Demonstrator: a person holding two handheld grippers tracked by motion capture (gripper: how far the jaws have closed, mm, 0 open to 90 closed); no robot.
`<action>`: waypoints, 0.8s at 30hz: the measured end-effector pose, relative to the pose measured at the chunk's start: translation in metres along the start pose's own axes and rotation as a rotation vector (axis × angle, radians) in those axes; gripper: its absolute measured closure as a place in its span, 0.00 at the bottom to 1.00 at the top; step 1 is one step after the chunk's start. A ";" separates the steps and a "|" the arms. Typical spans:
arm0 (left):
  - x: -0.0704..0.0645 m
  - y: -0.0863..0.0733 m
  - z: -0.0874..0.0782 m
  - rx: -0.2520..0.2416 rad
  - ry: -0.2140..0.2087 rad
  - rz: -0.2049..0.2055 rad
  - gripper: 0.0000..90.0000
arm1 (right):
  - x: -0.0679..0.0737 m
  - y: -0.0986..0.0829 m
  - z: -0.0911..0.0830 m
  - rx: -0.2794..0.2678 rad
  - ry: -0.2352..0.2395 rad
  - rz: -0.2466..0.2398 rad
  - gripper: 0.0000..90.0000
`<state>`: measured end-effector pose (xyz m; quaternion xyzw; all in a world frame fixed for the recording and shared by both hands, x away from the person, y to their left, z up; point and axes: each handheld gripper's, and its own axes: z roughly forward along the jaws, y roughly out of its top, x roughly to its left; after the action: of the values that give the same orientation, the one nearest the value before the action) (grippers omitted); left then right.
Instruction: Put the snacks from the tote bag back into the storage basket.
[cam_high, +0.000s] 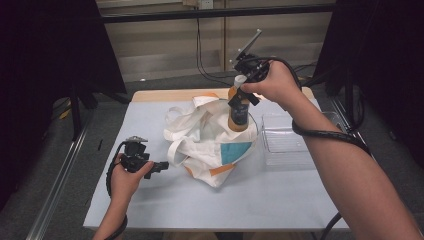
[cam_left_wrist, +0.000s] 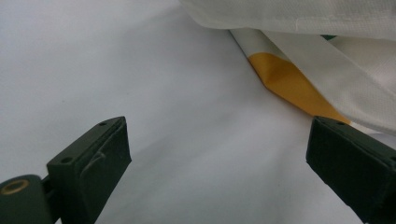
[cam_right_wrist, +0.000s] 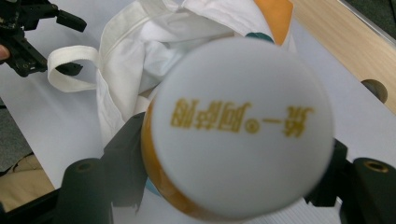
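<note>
The right tongs (cam_high: 243, 92) clamp an orange bottle (cam_high: 238, 114) just under its white cap (cam_right_wrist: 243, 126), upright above the white tote bag (cam_high: 210, 145); the bottle's base is hidden behind cloth. The left tongs (cam_high: 161, 166) gape empty on bare tabletop (cam_high: 165, 200), near the bag's edge. A clear tray (cam_high: 285, 142) sits right, near the tabletop's side edge.
</note>
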<state>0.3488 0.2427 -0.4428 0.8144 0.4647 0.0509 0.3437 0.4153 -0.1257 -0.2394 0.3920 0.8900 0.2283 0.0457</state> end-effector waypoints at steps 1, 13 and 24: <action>0.000 0.000 0.000 0.001 -0.002 0.000 0.07 | -0.001 -0.001 -0.002 0.004 0.001 0.005 0.34; -0.001 0.000 -0.001 -0.007 0.003 -0.001 0.07 | -0.008 -0.008 -0.011 0.020 -0.009 0.021 0.34; 0.000 0.000 -0.001 0.003 -0.002 -0.004 0.07 | -0.013 -0.013 -0.017 0.016 -0.022 0.024 0.34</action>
<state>0.3481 0.2437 -0.4422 0.8139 0.4662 0.0485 0.3433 0.4112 -0.1491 -0.2315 0.4056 0.8865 0.2173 0.0493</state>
